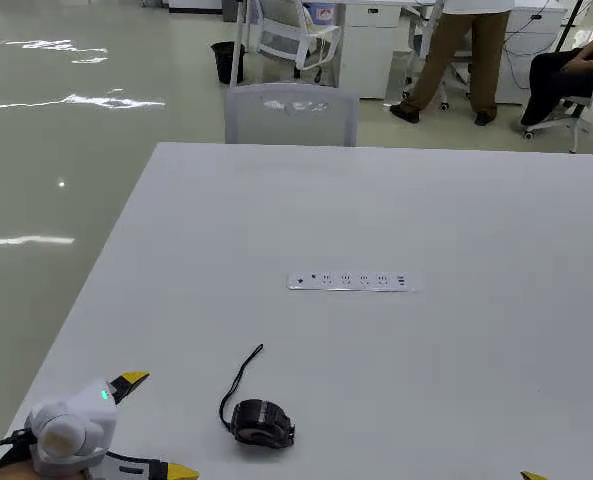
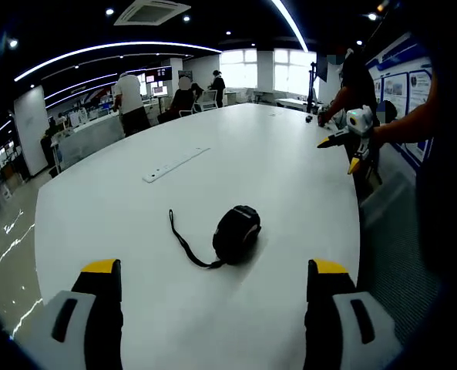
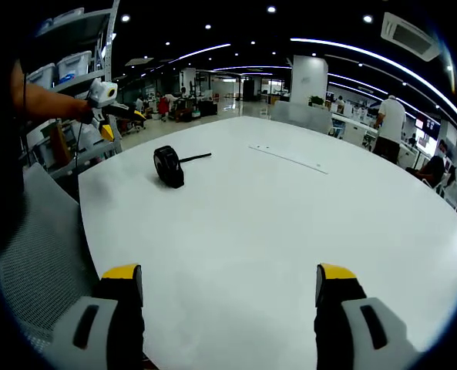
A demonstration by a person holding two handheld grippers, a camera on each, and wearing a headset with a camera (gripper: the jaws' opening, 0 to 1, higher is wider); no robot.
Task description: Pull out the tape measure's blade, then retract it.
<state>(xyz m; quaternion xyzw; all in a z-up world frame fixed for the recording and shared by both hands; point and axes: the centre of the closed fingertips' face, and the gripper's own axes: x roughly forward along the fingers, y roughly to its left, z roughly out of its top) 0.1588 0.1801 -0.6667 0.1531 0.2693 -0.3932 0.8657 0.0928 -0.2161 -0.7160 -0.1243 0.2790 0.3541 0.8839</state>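
1. A lane of bare table is seen between the left gripper and the tape measure.
2. The strap is trailed out on the tape measure's far side.
3. The power strip is set well beyond, mid-table.
4. Open surface is left to the right.

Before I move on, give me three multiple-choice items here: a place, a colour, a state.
1. The tape measure lies: A) on the power strip; B) on the table, nearer the person than the strip; C) hanging off the table's edge.
2. Its case is: A) black; B) red; C) white.
3. The left gripper is: A) shut on the tape measure; B) open, clear of it; C) shut on the strip.
Answers: 1 B, the head view shows it on bare tabletop short of the strip; 2 A, it looks dark in every view; 3 B, its jaws stand wide apart.
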